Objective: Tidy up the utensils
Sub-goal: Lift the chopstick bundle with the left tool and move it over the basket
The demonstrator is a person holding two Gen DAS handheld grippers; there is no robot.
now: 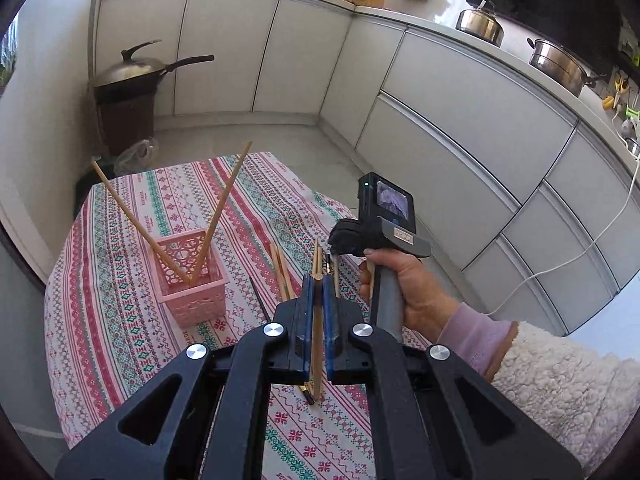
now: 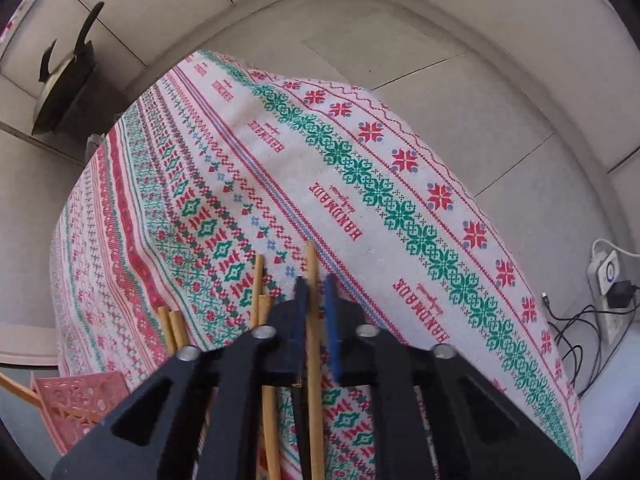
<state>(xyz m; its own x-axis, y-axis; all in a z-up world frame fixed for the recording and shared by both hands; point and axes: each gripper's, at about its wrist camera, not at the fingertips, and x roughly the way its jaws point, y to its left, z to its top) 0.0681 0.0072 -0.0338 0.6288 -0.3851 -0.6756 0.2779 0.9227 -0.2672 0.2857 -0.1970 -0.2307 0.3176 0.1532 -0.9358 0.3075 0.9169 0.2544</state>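
Bamboo chopstick [image 1: 317, 332] sits clamped between my left gripper's [image 1: 318, 280] blue pads, its long axis running along the fingers, toward 12 o'clock in the left wrist view. The pink basket [image 1: 192, 280] stands on the patterned tablecloth [image 1: 120, 320] at about 10 o'clock from that gripper, near but apart, with two chopsticks [image 1: 200, 224] already leaning out of it in a V.

My right gripper [image 2: 316, 284] points steeply down at the cloth. Its jaws stand narrow, closed on a second bamboo chopstick [image 2: 314, 360], which also runs along the fingers, toward 12 o'clock. Whether both pads press it fully I cannot tell; a small gap shows on the right side. More loose chopsticks [image 2: 260, 292] lie just beside it at 9 o'clock, still on the cloth.

I judge the left gripper nearer the basket, so its stick goes first: swing toward 10 o'clock, tip the stick upright, lower it through the open top. From the right gripper, the basket corner [image 2: 80, 396] lies at 8 o'clock.
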